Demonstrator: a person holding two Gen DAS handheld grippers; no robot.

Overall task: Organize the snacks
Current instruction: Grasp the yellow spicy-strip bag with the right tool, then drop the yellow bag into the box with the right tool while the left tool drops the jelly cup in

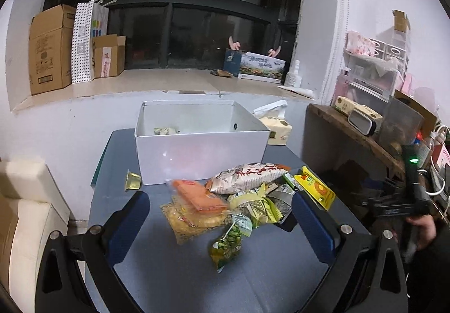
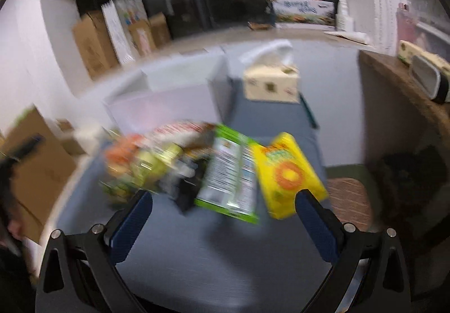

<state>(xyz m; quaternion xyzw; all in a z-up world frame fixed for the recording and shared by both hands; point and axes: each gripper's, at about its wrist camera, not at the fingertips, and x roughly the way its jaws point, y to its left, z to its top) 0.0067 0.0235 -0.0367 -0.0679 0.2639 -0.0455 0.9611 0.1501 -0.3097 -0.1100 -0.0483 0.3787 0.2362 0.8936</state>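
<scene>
Yellow packet [image 2: 289, 175] just ahead of right gripper [image 2: 222, 200] | both grippers spread, empty | left gripper [image 1: 220, 207]

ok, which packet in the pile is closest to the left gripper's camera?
The small green packet, lying alone on the table in front of the pile, between the open fingers; every other snack sits farther back toward the white box.

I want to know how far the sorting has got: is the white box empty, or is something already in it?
Nearly empty. The white box is open-topped, and only one small crumpled packet shows on its floor; the snack pile lies outside on the table.
</scene>
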